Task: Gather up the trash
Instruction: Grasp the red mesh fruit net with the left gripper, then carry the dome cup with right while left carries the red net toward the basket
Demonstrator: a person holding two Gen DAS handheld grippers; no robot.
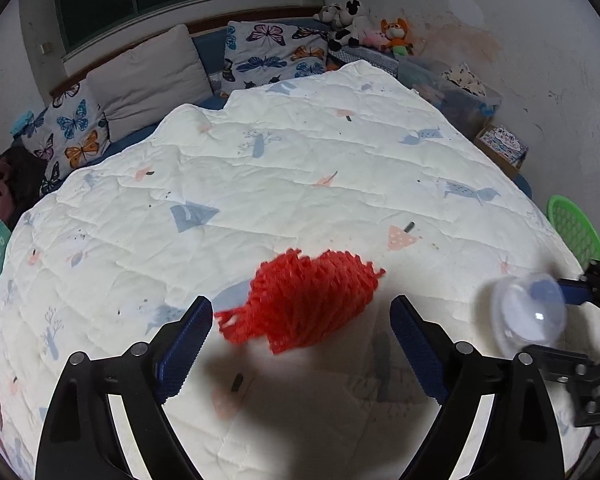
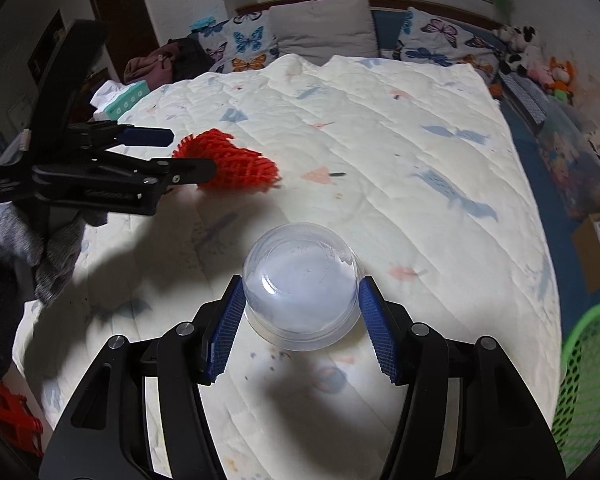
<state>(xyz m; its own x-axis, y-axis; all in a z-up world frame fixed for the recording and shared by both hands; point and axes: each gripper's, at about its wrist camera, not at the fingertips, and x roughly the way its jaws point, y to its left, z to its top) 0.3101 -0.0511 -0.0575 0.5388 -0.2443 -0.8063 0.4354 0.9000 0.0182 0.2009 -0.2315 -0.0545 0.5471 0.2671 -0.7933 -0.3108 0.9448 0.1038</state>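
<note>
1. A bed filled the room, covered by a cream quilt (image 1: 300, 168) printed with small blue and pink shapes. Pillows lay at its head and soft toys sat in the far corner.

2. The left gripper (image 1: 302, 344) hung over the near part of the quilt, tilted downward. Its jaws stood wide apart and gripped nothing.

3. A red foam net (image 1: 312, 300), the sort of sleeve that wraps fruit, lay on the quilt just ahead of those open jaws, partly between the tips. The pads did not press on it. The wide spread looked meant to take in the net's full width.

4. The right gripper (image 2: 302, 320) was clenched on a clear plastic cup (image 2: 300, 284). Its blue pads (image 2: 226, 332) pressed the cup's sides from left and right, with the rounded base pointing away from the camera. Holding it across the middle seemed the steadiest way to carry something so smooth.

5. A green mesh basket (image 2: 588, 380) stood off the bed's right edge, close to the right gripper. I took it for the bin where the trash belonged.

6. A person's grey sleeve (image 2: 32, 248) showed behind the left gripper.

7. By my reckoning, the cup was ready for the basket and the net had yet to be grasped.
</note>
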